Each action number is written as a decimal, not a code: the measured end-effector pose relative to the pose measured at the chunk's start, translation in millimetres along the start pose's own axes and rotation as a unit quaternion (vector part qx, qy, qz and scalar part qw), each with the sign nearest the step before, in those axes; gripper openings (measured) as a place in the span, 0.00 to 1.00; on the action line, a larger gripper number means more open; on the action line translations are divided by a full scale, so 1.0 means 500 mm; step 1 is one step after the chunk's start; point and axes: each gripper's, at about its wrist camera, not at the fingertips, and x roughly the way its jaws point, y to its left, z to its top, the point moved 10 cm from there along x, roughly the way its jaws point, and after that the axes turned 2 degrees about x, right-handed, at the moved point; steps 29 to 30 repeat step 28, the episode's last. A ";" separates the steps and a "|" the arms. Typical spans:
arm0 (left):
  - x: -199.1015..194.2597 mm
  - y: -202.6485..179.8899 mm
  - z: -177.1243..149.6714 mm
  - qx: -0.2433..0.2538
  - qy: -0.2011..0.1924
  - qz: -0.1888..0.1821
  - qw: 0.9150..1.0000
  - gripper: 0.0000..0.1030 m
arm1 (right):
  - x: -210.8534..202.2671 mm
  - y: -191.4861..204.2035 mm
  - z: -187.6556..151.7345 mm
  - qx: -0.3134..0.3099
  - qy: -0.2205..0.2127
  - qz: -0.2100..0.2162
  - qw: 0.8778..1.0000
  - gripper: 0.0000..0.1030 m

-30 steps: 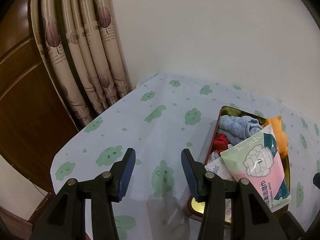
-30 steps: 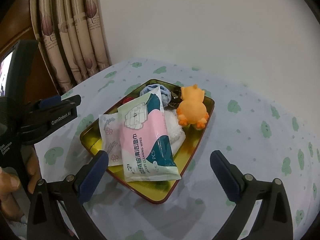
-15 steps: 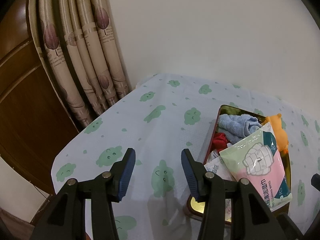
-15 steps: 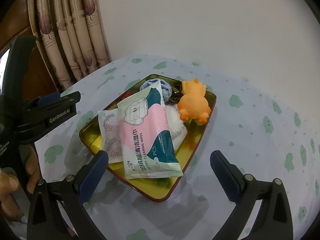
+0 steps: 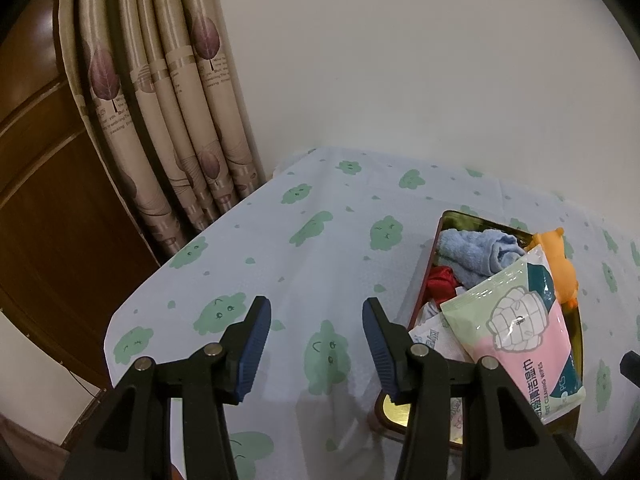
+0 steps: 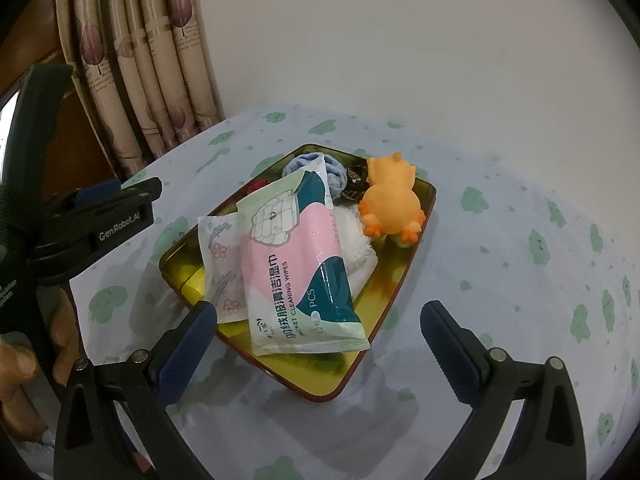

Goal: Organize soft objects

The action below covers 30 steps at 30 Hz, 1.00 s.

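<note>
A gold tray [image 6: 180, 264] [image 5: 448, 216] with a red rim holds a pink and green wipes pack [image 6: 296, 264] [image 5: 520, 328], a small floral packet [image 6: 220, 264], a blue towel [image 5: 476, 248] [image 6: 336, 172], a red cloth [image 5: 440, 278], a white fluffy cloth [image 6: 356, 240] and an orange plush toy [image 6: 392, 204] [image 5: 560, 264]. My right gripper [image 6: 320, 320] hovers open over the tray's near end, nothing between its fingers. Left of the tray my left gripper [image 5: 316, 334] stands open above the tablecloth, empty; its body [image 6: 100, 220] shows in the right wrist view.
A tablecloth [image 5: 320, 240] with green cloud prints covers the table. Beige curtains [image 5: 160, 120] and a brown wooden panel [image 5: 48, 208] stand at the left, a white wall [image 6: 400, 40] behind. A person's hand [image 6: 24, 360] holds the left gripper. The table's left edge drops off near the curtains.
None of the objects has moved. Both views have drifted very slightly, and both grippers stay open and empty.
</note>
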 end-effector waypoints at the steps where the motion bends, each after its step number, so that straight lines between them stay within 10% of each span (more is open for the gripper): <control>1: -0.001 0.000 0.000 0.001 0.000 0.000 1.000 0.47 | 0.001 0.001 -0.001 0.000 0.001 0.000 1.000 0.98; 30: -0.002 -0.006 0.007 0.009 -0.012 -0.002 1.000 0.47 | 0.008 0.012 -0.007 -0.005 0.008 0.003 1.000 0.98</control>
